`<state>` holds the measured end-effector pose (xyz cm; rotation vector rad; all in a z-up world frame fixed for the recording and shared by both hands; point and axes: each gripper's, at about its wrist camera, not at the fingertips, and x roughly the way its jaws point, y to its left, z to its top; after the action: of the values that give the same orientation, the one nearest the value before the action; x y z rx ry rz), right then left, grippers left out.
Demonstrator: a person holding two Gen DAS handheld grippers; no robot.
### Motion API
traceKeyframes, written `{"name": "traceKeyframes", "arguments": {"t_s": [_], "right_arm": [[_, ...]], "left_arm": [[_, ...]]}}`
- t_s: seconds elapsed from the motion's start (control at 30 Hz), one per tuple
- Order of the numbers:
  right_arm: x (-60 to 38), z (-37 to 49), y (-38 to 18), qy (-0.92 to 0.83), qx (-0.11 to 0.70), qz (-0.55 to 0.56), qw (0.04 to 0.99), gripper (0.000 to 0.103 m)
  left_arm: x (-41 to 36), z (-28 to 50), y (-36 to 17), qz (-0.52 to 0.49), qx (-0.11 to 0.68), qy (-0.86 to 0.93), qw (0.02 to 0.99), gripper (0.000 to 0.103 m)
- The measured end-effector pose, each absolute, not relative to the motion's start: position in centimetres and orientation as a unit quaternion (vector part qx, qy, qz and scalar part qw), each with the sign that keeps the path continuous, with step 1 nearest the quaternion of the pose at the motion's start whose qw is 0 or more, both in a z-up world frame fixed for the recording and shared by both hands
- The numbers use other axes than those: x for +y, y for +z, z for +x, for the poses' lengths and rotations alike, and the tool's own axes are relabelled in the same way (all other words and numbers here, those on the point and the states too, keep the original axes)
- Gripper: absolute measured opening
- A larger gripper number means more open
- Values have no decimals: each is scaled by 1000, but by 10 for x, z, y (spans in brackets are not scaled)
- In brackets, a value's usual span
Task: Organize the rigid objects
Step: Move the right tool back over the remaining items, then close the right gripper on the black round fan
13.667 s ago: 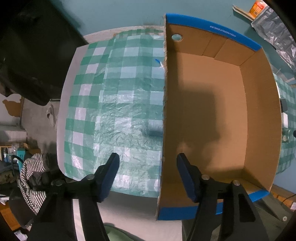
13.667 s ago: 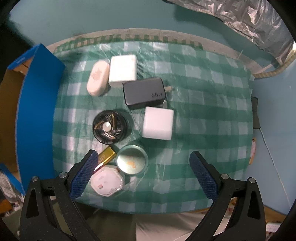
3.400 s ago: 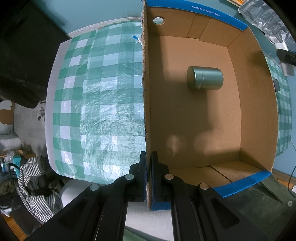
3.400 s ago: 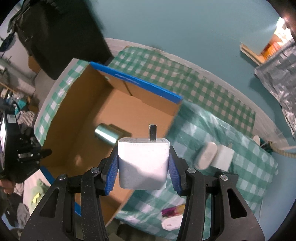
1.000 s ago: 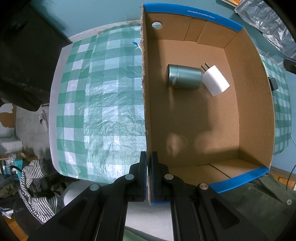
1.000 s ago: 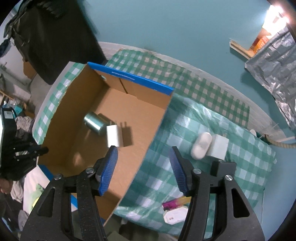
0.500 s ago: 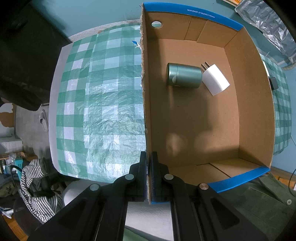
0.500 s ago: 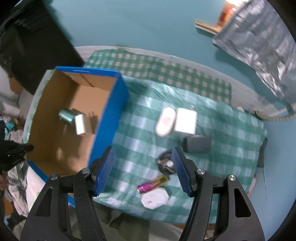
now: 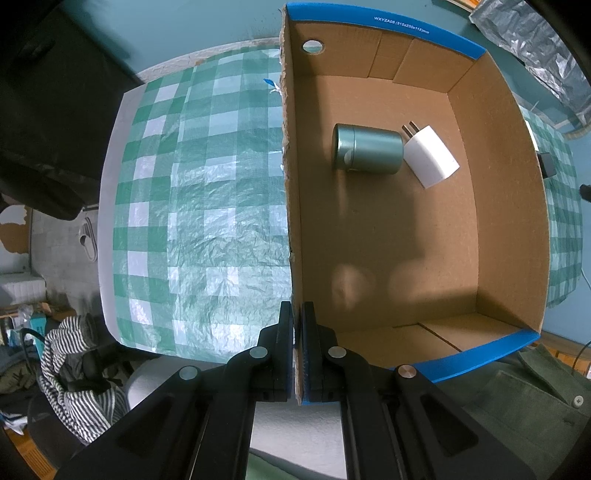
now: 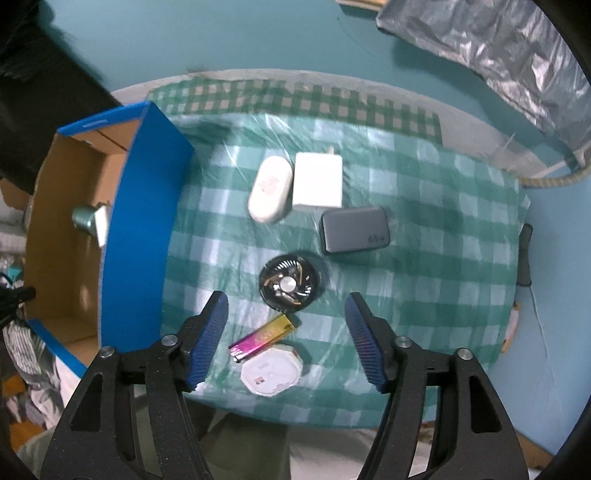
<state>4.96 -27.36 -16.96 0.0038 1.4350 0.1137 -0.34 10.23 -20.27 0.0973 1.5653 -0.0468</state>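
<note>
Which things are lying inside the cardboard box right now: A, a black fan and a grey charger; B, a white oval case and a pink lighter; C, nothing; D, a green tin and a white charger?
D: the left wrist view shows the green tin on its side beside the white charger on the floor of the cardboard box.

A green-checked cloth is covering the surface, teal floor is showing beyond, and silver sheeting is lying nearby.

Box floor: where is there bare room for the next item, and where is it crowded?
The cardboard box floor is bare from mid-floor to the wall clamped by the left gripper. It is crowded only at the far end, where the green tin and white charger lie.
</note>
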Motion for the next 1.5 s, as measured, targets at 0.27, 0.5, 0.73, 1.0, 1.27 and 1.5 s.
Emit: {"name": "traceKeyframes", "arguments": {"t_s": [0.27,0.5,0.73,1.0,1.27,1.5], "right_arm": [[-273,56,-216,48,681,-3,731,72],[-271,63,-245,53,690,-14,722,72],[-270,74,-267,50,699,-13,713,72],[-262,82,-280,54,699,-25,713,72],[-245,83,-296,51,708,-40,704,63],[-245,80,-299,56,710,-43,701,62]], "left_arm": [[102,-3,-203,44,705,-21,708,4],[103,-3,-203,45,705,-21,707,4],[103,-4,-203,45,705,-21,707,4],[102,-4,-203,46,706,-21,706,4],[102,-4,-203,45,707,-21,706,4],[102,-4,-204,46,708,-21,705,4]]}}
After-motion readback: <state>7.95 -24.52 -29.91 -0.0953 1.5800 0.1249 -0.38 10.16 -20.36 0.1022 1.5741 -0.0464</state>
